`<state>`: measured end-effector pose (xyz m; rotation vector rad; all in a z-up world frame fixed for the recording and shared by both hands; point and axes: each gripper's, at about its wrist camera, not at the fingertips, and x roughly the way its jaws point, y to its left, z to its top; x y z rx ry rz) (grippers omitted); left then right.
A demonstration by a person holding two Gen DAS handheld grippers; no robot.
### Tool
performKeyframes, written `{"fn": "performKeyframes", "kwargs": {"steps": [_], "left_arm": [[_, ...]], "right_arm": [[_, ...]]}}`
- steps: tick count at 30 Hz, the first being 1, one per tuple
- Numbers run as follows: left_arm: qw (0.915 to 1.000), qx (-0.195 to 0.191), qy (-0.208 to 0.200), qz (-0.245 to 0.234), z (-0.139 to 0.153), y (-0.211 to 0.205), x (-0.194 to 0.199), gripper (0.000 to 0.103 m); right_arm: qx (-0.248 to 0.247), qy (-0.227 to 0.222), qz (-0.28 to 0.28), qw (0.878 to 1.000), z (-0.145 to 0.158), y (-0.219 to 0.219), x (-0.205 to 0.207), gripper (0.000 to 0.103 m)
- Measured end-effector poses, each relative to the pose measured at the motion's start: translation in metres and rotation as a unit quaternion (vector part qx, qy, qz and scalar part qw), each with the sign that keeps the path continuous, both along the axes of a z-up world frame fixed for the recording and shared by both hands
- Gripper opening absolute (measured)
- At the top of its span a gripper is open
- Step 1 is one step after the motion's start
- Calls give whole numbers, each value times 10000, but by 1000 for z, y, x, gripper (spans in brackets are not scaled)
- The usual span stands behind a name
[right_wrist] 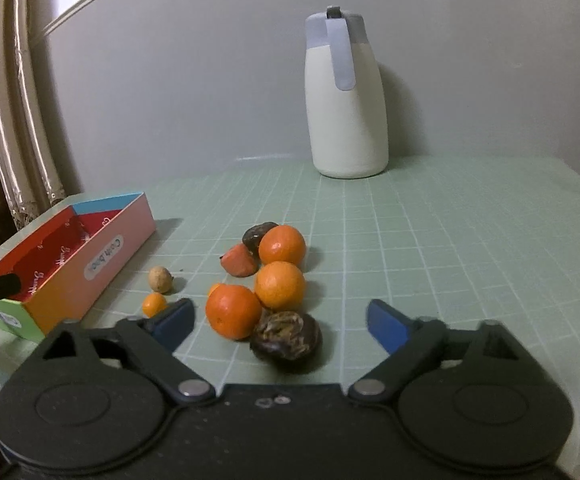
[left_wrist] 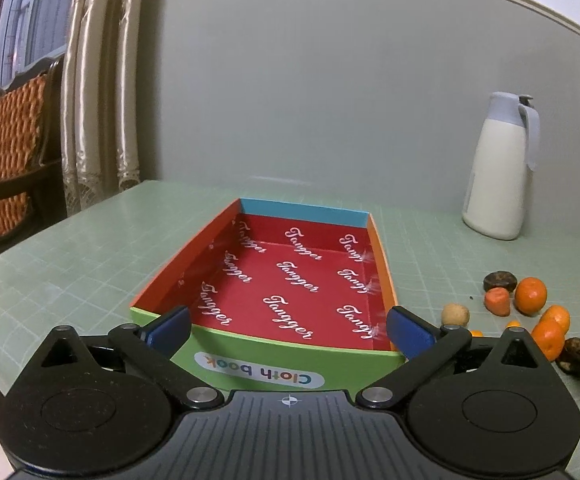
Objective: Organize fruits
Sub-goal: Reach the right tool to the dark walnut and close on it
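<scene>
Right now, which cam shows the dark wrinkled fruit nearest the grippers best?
Right wrist view: the dark wrinkled fruit sits large and near centre, unobstructed, beside an orange. The left wrist view shows it only small at the right edge, partly behind the left hand-held gripper.

This looks like a home, a living or dining room. Long satin curtains [left_wrist: 90, 92] with lace hems hang by a window, a dark wooden chair [left_wrist: 6, 148] with a woven orange cushion stands alongside, and a cream thermos jug [right_wrist: 346, 96] sits on the table [right_wrist: 470, 240] against a plain grey wall.
</scene>
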<state>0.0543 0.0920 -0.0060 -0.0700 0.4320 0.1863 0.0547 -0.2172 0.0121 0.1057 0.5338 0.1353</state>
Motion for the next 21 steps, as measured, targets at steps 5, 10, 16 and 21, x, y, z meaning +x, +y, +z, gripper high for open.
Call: {"fn": "performKeyframes", "kwargs": {"steps": [5, 10, 16, 21], "left_arm": [[9999, 93, 35, 14, -2, -2, 1, 103], [9999, 129, 58, -30, -3, -7, 4, 103], [9994, 340, 18, -96, -3, -15, 2, 103], [9994, 321, 13, -106, -3, -14, 2, 103]], "right_arm": [[155, 275, -60, 9995, -16, -7, 6, 64], [241, 331, 22, 9992, -20, -8, 8, 58], [349, 418, 22, 9985, -23, -9, 11, 51], [349, 459, 44, 9983, -25, -7, 14, 47]]}}
